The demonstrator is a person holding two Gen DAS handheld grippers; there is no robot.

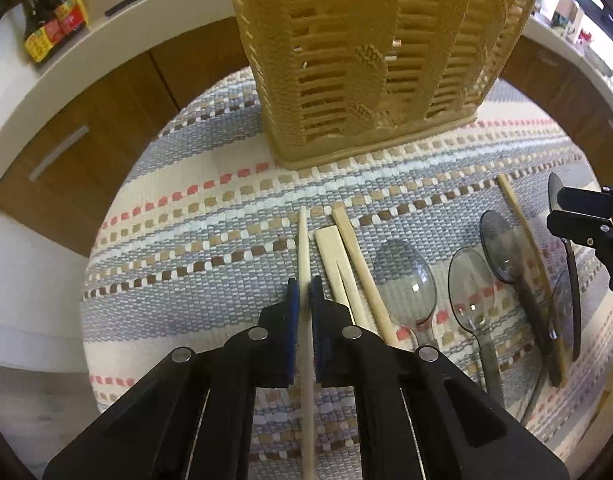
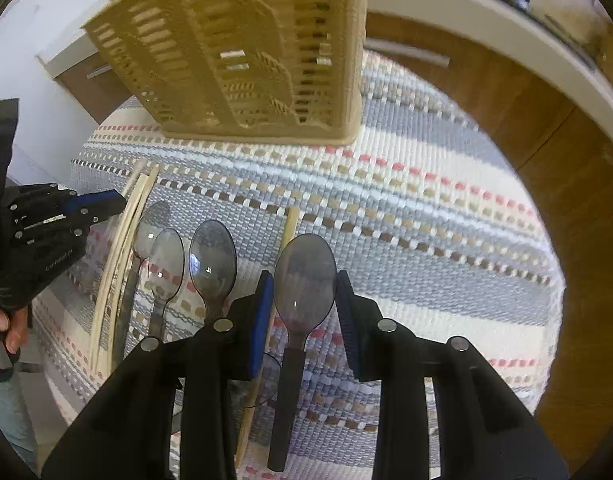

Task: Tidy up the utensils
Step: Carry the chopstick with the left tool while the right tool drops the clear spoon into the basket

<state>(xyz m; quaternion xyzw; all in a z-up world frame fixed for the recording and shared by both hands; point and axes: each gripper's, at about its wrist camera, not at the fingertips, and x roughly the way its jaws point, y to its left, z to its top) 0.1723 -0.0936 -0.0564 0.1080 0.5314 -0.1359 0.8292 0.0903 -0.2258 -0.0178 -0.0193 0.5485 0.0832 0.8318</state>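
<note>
The left hand-held gripper (image 1: 305,292) is closed narrowly on 1 pale wooden chopstick (image 1: 304,240), its blue pads pressed to either side of the stick, which runs forward past the fingertips toward the far side. Just right of it on the striped woven mat (image 1: 186,240) lie a joined pair of chopsticks (image 1: 334,264) and another single chopstick (image 1: 362,272). Further right are 3 clear grey plastic spoons (image 1: 406,280) side by side, bowls pointing far, with 1 more chopstick (image 1: 526,236) lying across the rightmost of them.

The right hand-held gripper (image 2: 305,292) stands wide, its jaws either side of a grey spoon (image 2: 305,276) without touching it; whether the spoon lies on the mat or is lifted cannot be told. That spoon's dark handle runs back near between the fingers. A chopstick (image 2: 290,224) lies just left of it, passing behind the left pad.

The tan woven-look utensil basket (image 1: 370,60) stands upright on the far part of the mat, well apart from the utensils. Beyond it, a white counter (image 1: 118,36) carries dark sauce bottles (image 1: 50,12) at far left, above brown cabinet doors (image 1: 106,120).
</note>
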